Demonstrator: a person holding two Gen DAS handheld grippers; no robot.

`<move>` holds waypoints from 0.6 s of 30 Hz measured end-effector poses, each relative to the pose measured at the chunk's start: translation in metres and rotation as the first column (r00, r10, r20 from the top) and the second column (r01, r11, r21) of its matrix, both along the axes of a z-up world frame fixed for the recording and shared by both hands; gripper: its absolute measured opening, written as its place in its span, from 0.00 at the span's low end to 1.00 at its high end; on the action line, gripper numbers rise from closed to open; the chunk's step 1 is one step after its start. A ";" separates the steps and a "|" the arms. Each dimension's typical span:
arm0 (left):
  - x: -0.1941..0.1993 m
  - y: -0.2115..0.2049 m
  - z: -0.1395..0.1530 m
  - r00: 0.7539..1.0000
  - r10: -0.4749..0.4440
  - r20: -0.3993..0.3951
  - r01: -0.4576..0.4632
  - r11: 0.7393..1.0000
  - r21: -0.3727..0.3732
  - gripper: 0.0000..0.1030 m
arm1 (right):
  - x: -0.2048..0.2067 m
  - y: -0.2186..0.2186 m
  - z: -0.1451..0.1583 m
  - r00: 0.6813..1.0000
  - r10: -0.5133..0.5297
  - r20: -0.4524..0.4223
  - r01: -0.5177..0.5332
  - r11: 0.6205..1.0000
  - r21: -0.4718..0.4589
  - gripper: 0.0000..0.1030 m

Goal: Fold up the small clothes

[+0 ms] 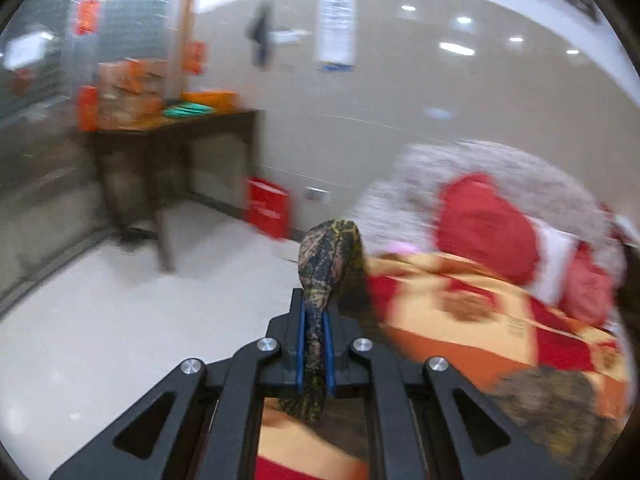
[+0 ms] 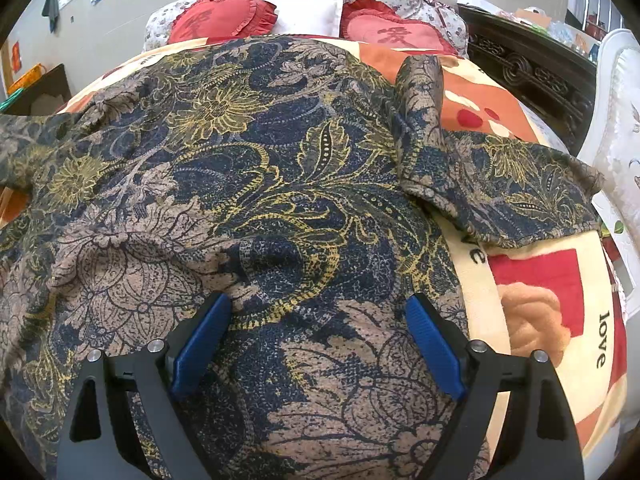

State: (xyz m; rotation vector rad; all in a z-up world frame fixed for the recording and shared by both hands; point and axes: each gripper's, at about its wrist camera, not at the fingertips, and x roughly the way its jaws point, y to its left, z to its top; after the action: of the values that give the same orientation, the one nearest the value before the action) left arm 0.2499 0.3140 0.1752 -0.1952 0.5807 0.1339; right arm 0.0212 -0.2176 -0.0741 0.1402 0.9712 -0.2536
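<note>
**Left tongs clamped on a bunch of the floral garment, right tongs wide open over it**

So here's the situation. The floral garment [image 2: 248, 168], dark blue with yellow and tan flower print, is spread across the bed [image 2: 552, 280], covering most of the patterned red, orange and cream bedspread. One part of it stands up in a little peak near the far right side, and another flap trails off toward the right edge of the bed.

The left tongs [image 1: 314, 320] are clenched on a bunched strip of that same fabric [image 1: 326, 264]: the cloth is squeezed between the blue pads and sticks out past the tips in a rounded wad, with a tail hanging out below. That view is pretty smeared, so I can't really tell which part of the garment it's got.

The right tongs [image 2: 318, 312] are released, jaws spread wide, tilted down over the near part of the garment with nothing between the pads [image 2: 434, 344].

At the head of the bed there are two red heart cushions [image 2: 224, 20] with a white pillow [image 2: 310, 14] between them. In the left view there's a dark tabletop [image 1: 208, 118] with orange boxes [image 1: 128, 92] stacked on it, and a red bag [image 1: 267, 210] on the floor against the wall.
</note>
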 end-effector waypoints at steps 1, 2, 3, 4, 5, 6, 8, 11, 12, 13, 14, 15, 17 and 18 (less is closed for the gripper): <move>-0.001 -0.019 -0.005 0.998 -0.058 -0.009 0.057 0.998 -0.027 0.07 | 0.000 0.000 0.000 1.000 -0.001 -0.001 0.001 1.000 0.002 0.88; 0.001 -0.051 -0.016 0.989 -0.144 -0.024 0.142 0.988 -0.067 0.07 | 0.000 -0.001 0.000 1.000 -0.003 -0.002 0.003 1.000 0.006 0.88; -0.002 -0.080 -0.026 0.977 -0.213 -0.032 0.209 0.973 -0.096 0.08 | 0.000 -0.002 0.000 1.000 -0.005 -0.006 0.005 1.000 0.014 0.88; -0.002 -0.105 -0.038 0.964 -0.263 -0.042 0.257 0.960 -0.113 0.08 | 0.001 -0.003 0.001 1.000 -0.008 -0.010 0.009 1.000 0.020 0.88; -0.005 -0.141 -0.056 0.942 -0.329 -0.062 0.319 0.939 -0.127 0.08 | 0.001 -0.004 0.002 1.000 -0.012 -0.020 0.013 1.000 0.024 0.88; -0.006 -0.166 -0.070 0.926 -0.369 -0.083 0.356 0.925 -0.135 0.08 | 0.002 -0.004 0.004 0.999 -0.013 -0.030 0.013 1.000 0.023 0.88; -0.009 -0.214 -0.104 0.889 -0.437 -0.137 0.413 0.894 -0.172 0.08 | 0.005 -0.002 0.017 0.998 0.002 -0.061 -0.001 1.000 0.013 0.77; -0.016 -0.276 -0.153 0.822 -0.528 -0.213 0.487 0.846 -0.216 0.09 | 0.009 0.002 0.049 0.999 0.040 -0.004 -0.040 0.998 0.039 0.70; -0.018 -0.294 -0.172 0.794 -0.551 -0.257 0.513 0.834 -0.202 0.17 | 0.012 0.006 0.061 0.997 0.070 0.026 -0.071 0.997 0.040 0.70; -0.019 -0.303 -0.182 0.781 -0.556 -0.285 0.523 0.831 -0.190 0.26 | 0.017 0.010 0.069 0.994 0.099 0.038 -0.101 0.994 0.036 0.70; -0.021 -0.308 -0.191 0.772 -0.557 -0.305 0.527 0.830 -0.181 0.32 | 0.021 0.014 0.075 0.991 0.125 0.044 -0.126 0.991 0.035 0.70; -0.027 -0.307 -0.196 0.770 -0.556 -0.312 0.527 0.831 -0.178 0.44 | 0.026 0.019 0.080 0.987 0.152 0.057 -0.154 0.987 0.039 0.70; -0.041 -0.296 -0.201 0.784 -0.535 -0.315 0.512 0.844 -0.158 0.57 | 0.036 0.026 0.085 0.974 0.201 0.100 -0.207 0.977 0.056 0.70; -0.052 -0.284 -0.202 0.801 -0.514 -0.307 0.496 0.857 -0.140 0.58 | 0.043 0.029 0.085 0.968 0.221 0.115 -0.230 0.970 0.073 0.70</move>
State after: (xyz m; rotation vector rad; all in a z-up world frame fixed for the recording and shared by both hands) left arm 0.1981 0.0305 -0.0266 -0.0601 0.9610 -0.3804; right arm 0.0640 -0.1882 0.0111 0.1196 0.8835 0.0057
